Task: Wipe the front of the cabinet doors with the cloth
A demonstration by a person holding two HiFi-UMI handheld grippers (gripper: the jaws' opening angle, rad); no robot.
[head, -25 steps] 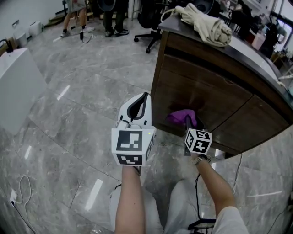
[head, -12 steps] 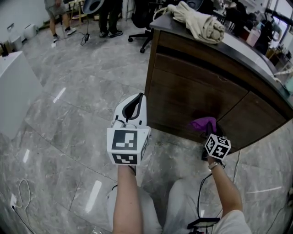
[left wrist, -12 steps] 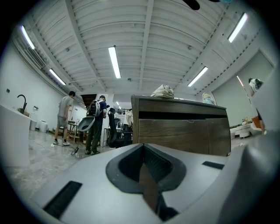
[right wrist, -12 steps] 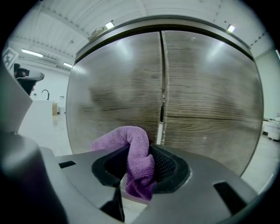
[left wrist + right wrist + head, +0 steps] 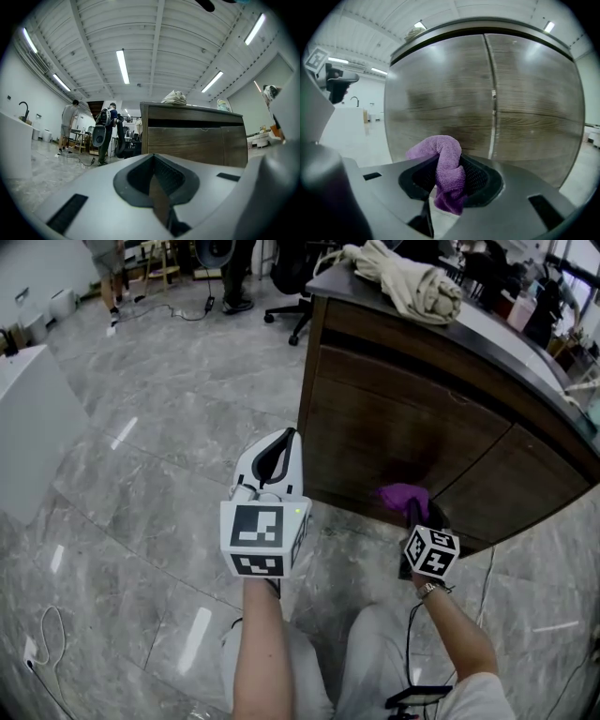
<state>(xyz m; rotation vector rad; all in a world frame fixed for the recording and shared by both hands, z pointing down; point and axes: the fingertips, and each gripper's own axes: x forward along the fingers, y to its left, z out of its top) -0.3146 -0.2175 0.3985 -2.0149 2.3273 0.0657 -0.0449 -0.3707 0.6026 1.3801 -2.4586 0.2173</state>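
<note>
The purple cloth (image 5: 446,168) is pinched in the right gripper (image 5: 450,178), low in the middle of the right gripper view. It is held just in front of the cabinet (image 5: 394,418) doors (image 5: 440,98). Whether the wood is touched cannot be told. Both doors are shut, so nothing inside is seen. A beige bundle (image 5: 412,282) is laid on the cabinet top. The left gripper (image 5: 275,457) is pressed together on nothing, at frame centre. Open floor (image 5: 141,427) is seen left of the cabinet's edge.
</note>
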